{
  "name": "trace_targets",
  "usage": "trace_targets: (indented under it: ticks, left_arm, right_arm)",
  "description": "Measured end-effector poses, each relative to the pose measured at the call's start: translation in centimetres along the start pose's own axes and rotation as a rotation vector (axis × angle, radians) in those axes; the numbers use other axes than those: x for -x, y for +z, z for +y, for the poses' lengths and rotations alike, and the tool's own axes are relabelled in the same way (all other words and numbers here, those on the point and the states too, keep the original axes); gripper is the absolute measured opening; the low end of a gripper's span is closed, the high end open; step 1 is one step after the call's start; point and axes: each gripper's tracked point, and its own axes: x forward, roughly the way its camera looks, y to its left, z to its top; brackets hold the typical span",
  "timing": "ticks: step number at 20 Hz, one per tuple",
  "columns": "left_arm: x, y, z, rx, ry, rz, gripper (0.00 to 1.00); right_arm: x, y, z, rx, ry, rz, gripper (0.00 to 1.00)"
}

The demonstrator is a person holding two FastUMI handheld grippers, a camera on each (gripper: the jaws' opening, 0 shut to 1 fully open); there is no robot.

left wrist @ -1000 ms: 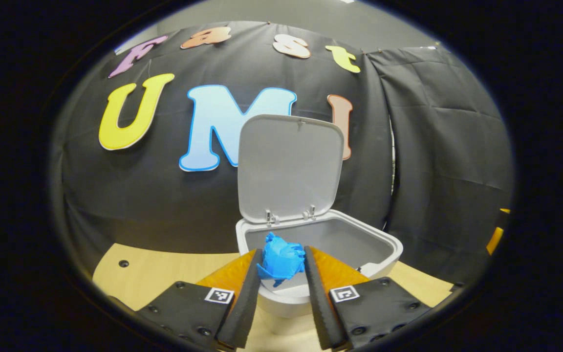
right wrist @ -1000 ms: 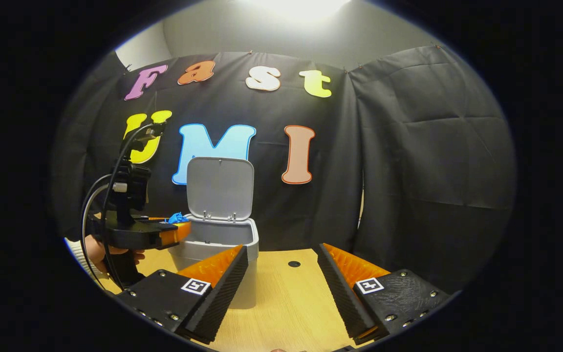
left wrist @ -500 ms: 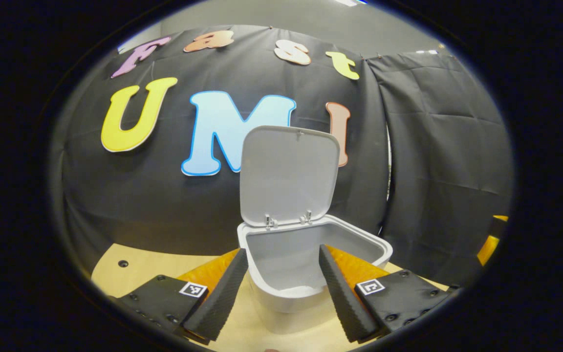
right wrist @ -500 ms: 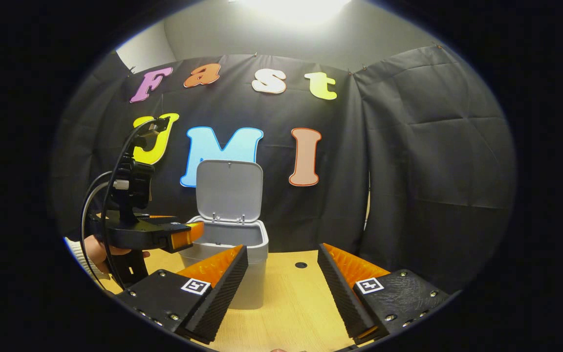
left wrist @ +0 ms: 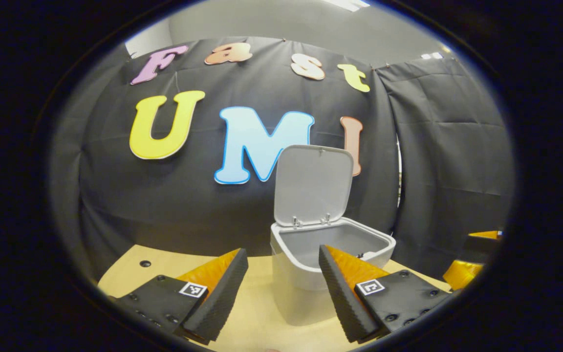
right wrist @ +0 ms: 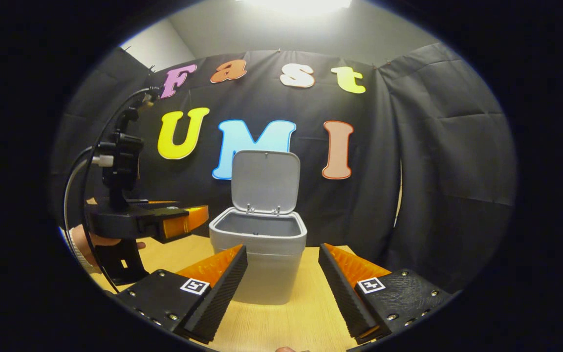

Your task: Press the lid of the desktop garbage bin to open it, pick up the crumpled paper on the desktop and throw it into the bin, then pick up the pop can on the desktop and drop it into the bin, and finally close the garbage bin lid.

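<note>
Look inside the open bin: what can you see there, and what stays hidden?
Inside the bin, under its raised lid, only bare grey inner walls show. The near rim hides the bottom, so its contents cannot be told.

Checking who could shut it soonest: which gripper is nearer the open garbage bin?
Left, by a little. The left gripper hangs open just beside the garbage bin's rim; the right gripper faces its front wall, open, slightly back.

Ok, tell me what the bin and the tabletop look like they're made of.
Bin: likely plastic, matte pale grey, with smooth moulded walls, rounded corners and a thin hinged lid standing open.
Tabletop: wood or wood-look laminate, light tan with fine straight grain lines; which of the two, I can't tell.
</note>
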Motion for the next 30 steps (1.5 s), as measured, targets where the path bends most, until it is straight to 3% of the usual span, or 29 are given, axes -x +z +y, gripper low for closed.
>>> trace_targets:
  ticks: [9,17,26,30]
  left_arm:
    - [7.6,0.4,4.1,-0.044,0.097,-0.034,0.96]
    - [11.9,-0.2,7.1,-0.016,0.158,-0.027,0.95]
    - [13.6,-1.4,9.1,0.029,0.185,-0.002,0.96]
    - [14.1,-1.5,9.9,0.028,0.199,-0.003,0.96]
  right_arm:
    - [0.7,-5.7,8.4,-0.002,0.243,0.166,0.95]
    - [1.8,-10.9,13.6,-0.009,0.382,0.334,0.95]
    - [1.8,-15.4,17.2,0.022,0.466,0.488,0.95]
    - [1.7,-18.0,17.6,0.032,0.467,0.573,0.95]
